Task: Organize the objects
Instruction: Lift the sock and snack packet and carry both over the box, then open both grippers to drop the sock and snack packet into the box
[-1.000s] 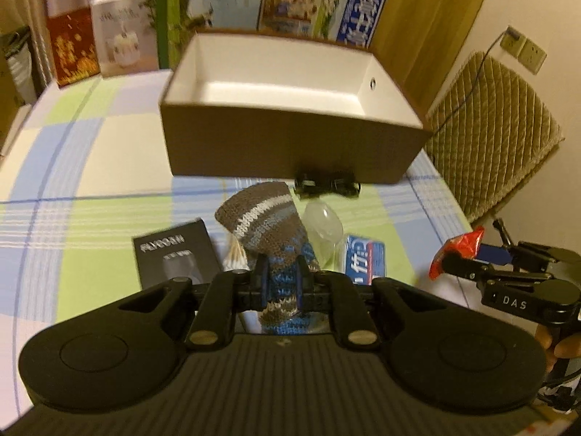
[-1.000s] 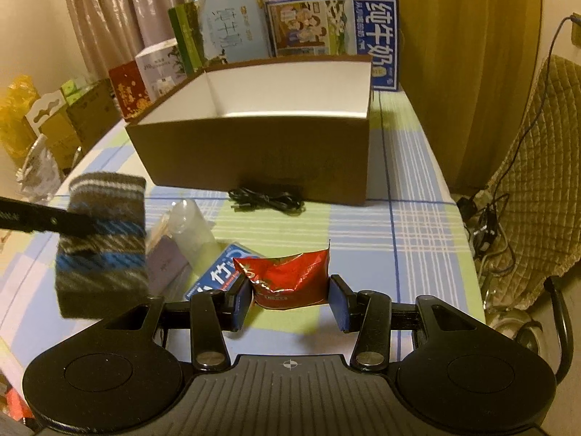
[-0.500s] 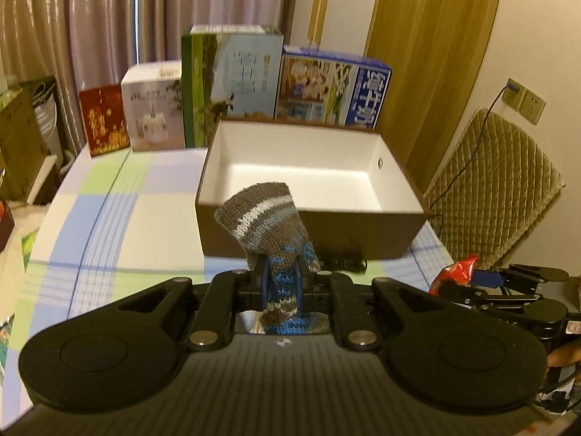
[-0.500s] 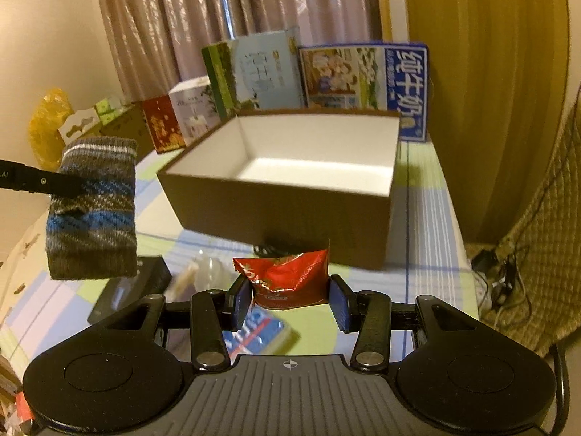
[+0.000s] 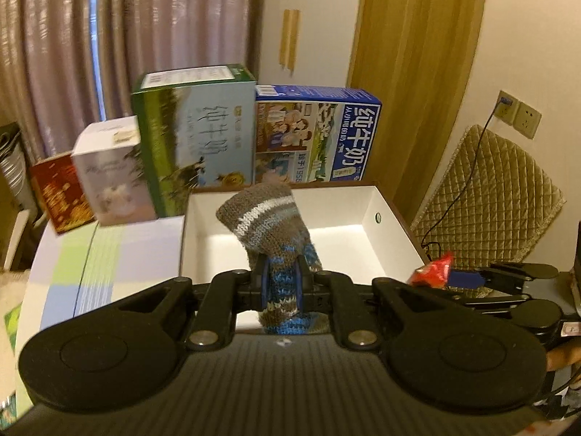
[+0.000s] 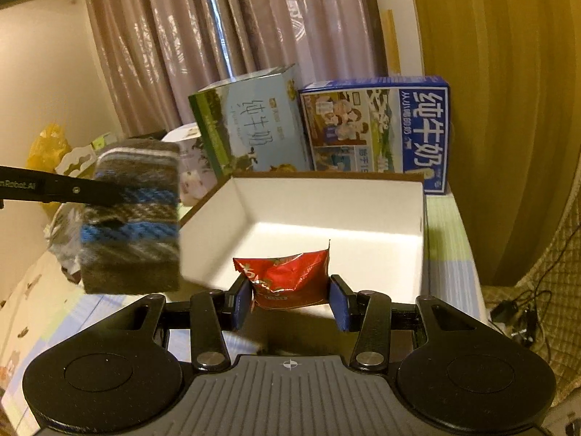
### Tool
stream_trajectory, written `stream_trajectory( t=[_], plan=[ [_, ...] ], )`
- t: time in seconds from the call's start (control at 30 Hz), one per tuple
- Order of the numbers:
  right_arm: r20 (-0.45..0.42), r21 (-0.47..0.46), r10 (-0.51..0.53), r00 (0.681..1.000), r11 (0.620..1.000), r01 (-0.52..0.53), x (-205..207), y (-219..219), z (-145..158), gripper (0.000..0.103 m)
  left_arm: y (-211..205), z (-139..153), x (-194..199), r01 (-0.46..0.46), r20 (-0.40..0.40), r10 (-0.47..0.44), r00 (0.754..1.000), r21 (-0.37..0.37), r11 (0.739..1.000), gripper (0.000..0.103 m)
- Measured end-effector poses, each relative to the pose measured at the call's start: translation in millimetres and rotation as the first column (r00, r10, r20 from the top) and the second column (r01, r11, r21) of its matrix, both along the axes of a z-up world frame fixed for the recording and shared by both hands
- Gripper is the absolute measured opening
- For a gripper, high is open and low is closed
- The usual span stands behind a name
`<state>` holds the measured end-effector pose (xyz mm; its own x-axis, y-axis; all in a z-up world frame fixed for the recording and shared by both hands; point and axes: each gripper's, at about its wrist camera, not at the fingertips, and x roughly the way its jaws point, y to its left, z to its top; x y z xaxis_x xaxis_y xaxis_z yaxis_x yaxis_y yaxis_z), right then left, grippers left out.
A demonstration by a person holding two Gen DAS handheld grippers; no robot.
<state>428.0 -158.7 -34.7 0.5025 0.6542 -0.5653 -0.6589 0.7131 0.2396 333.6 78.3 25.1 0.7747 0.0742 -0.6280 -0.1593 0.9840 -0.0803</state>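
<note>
Left wrist view showed the left tool point(image 5: 281, 283) pinching a striped knitted sock point(image 5: 270, 218) at its middle, held above the near part of the open brown box point(image 5: 385, 200); the right tool point(image 6: 290, 303) squeezed a crumpled red snack packet point(image 6: 290, 279) between its blue pads, poised over the box's near wall. The risks looked modest. The limp sock could drape over the rim and hang half outside if let go so near the front wall, and the light, springy packet might cling to a pad or bounce off the edge. With both tools close together, they could also knock one another. The box's white interior, as far as visible, held nothing. Milk cartons point(image 6: 377, 130) stood behind it on the checked worktop point(image 5: 109, 254).
</note>
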Motion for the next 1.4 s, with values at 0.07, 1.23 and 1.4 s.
stream_trajectory(
  t=[0.07, 1.23, 1.4],
  plan=[
    [-0.011, -0.004, -0.012, 1.0, 1.0, 0.012, 14.9, 12.1, -2.4, 0.043, 4.5, -5.1, 24.0, 0.017, -0.013, -0.017, 1.0, -0.003, 1.0, 0.01],
    [-0.184, -0.171, -0.124, 0.975, 0.981, 0.093, 124.5, 88.6, -76.0, 0.043, 64.1, -115.6, 169.8, 0.098, -0.292, -0.092, 0.952, 0.008, 0.995, 0.041],
    [-0.168, -0.177, -0.17, 0.971, 0.974, 0.14, 130.8, 87.4, -76.3, 0.078, 64.4, -116.8, 167.3, 0.095, -0.294, -0.091, 0.951, -0.001, 0.996, 0.047]
  ],
)
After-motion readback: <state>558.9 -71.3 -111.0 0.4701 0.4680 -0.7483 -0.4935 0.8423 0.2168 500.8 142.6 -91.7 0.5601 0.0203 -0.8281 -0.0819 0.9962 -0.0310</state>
